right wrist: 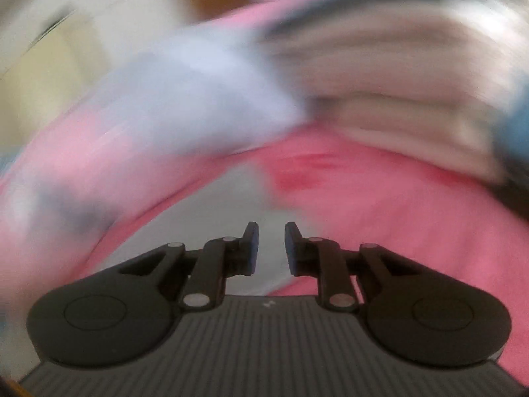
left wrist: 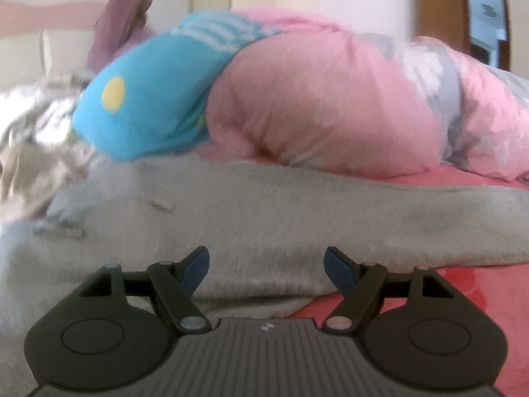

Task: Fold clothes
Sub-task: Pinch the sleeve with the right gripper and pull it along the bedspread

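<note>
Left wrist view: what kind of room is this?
Probably a bedroom. A puffy pink duvet is heaped on a pink sheet, with a grey garment spread in front, and a wooden door stands behind.

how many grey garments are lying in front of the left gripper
1. A grey garment lies spread flat on the pink bed cover, just ahead of the left gripper. Others may be hidden in the blurred pile at left.

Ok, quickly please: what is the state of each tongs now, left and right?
Left tongs: open wide, holding nothing, over the grey garment.
Right tongs: narrow gap, nothing between the pads; the view is blurred.
</note>
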Tool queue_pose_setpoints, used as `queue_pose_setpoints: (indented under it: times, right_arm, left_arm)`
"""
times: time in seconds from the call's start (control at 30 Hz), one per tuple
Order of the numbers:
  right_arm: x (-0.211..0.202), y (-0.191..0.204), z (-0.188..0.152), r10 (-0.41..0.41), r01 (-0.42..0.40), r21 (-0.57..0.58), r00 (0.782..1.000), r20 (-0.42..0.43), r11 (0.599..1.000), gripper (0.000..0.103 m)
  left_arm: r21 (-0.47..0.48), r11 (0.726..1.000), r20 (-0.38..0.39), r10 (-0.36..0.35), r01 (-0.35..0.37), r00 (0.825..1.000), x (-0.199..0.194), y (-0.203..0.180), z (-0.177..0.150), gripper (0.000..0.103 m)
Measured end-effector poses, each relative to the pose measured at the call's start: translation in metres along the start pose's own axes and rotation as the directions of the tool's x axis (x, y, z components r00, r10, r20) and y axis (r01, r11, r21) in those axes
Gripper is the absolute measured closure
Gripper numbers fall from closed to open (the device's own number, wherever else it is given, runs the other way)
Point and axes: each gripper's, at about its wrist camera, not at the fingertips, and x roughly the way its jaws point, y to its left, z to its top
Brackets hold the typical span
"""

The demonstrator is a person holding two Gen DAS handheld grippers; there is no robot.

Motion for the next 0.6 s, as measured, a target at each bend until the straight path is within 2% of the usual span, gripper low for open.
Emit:
queue_pose_setpoints:
  times: [0.03,0.07,0.1,0.13,0.17,0.2,0.27,0.33,0.4,0.47,0.6]
  right_arm:
    - [0.002,0.031,-0.005,0.076,-0.081,-0.13,0.996,-0.038,0.988,0.083]
    - [0.005,0.063,-0.011,0.147,-0.165,-0.255,0.985,-0.087,0.953,0.082]
    - [0.005,0.093,-0.023,0.213,-0.249,-0.361,0.967,-0.139,0.898,0.081]
    - [0.006,0.122,-0.035,0.27,-0.332,-0.457,0.942,-0.197,0.825,0.08]
    - [0.006,0.152,-0.047,0.318,-0.411,-0.54,0.912,-0.26,0.735,0.079]
    - [0.005,0.177,-0.063,0.344,-0.454,-0.615,0.891,-0.297,0.644,0.078]
    - [0.003,0.226,-0.097,0.378,-0.518,-0.735,0.848,-0.373,0.438,0.076]
    - [0.008,0.26,-0.124,0.384,-0.553,-0.779,0.816,-0.433,0.295,0.076]
    - [0.016,0.283,-0.143,0.374,-0.551,-0.812,0.806,-0.46,0.19,0.076]
    - [0.024,0.301,-0.158,0.359,-0.538,-0.838,0.803,-0.475,0.094,0.076]
    - [0.038,0.317,-0.184,0.339,-0.486,-0.872,0.811,-0.477,-0.064,0.076]
  left_arm:
    - [0.01,1.0,-0.002,-0.001,0.001,1.0,0.0,-0.002,0.0,0.025]
    - [0.013,1.0,-0.017,0.003,-0.003,1.0,0.002,-0.003,-0.001,0.025]
    - [0.007,1.0,-0.034,0.013,-0.013,0.999,0.005,-0.002,-0.001,0.025]
    - [0.001,1.0,-0.051,0.023,-0.023,0.998,0.009,-0.001,-0.002,0.025]
    - [-0.018,0.999,-0.067,0.026,-0.027,0.997,0.011,0.003,-0.002,0.025]
    - [-0.045,0.999,-0.074,0.018,-0.021,0.997,0.013,0.007,-0.002,0.025]
    - [-0.095,0.995,-0.079,0.006,-0.014,0.997,0.014,0.016,-0.001,0.025]
    - [-0.128,0.992,-0.079,0.008,-0.018,0.997,0.015,0.023,-0.001,0.025]
    - [-0.149,0.988,-0.087,0.016,-0.029,0.996,0.018,0.028,-0.002,0.026]
    - [-0.176,0.984,-0.092,0.01,-0.026,0.996,0.019,0.032,-0.002,0.026]
    - [-0.184,0.983,-0.092,0.011,-0.028,0.996,0.02,0.034,-0.001,0.026]
